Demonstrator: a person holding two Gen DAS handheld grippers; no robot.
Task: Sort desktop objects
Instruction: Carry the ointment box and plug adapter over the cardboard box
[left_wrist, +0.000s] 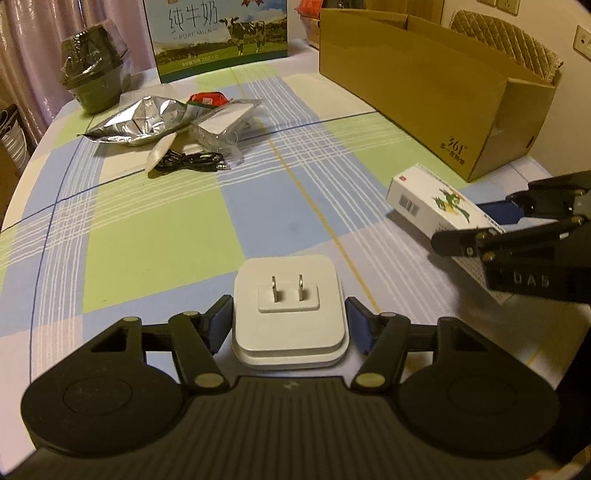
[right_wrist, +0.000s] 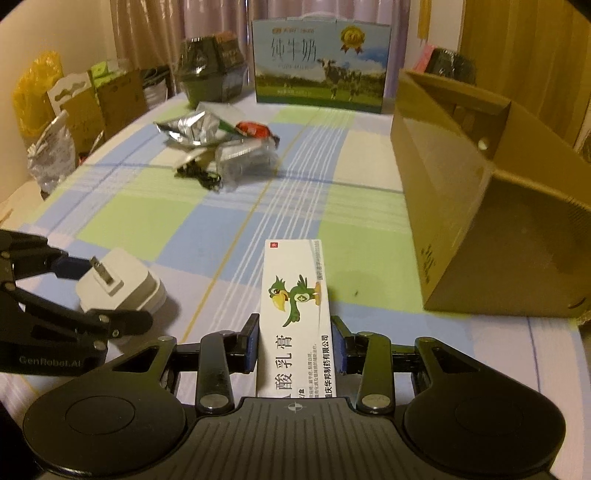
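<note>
My left gripper (left_wrist: 290, 317) is shut on a white plug adapter (left_wrist: 290, 314) with two prongs facing up, just above the checked tablecloth; it also shows in the right wrist view (right_wrist: 122, 284). My right gripper (right_wrist: 293, 339) is shut on a white medicine box (right_wrist: 295, 314) with a green bird print, held low over the table; the box also shows in the left wrist view (left_wrist: 436, 206). An open cardboard box (left_wrist: 436, 92) stands to the right (right_wrist: 480, 206).
A pile lies at the far left middle: a silver foil bag (left_wrist: 136, 120), a red packet (left_wrist: 207, 99), a clear-wrapped white item (left_wrist: 225, 122), a black cable (left_wrist: 192, 162). A milk carton (left_wrist: 221, 33) and a dark wrapped pot (left_wrist: 92, 74) stand at the back.
</note>
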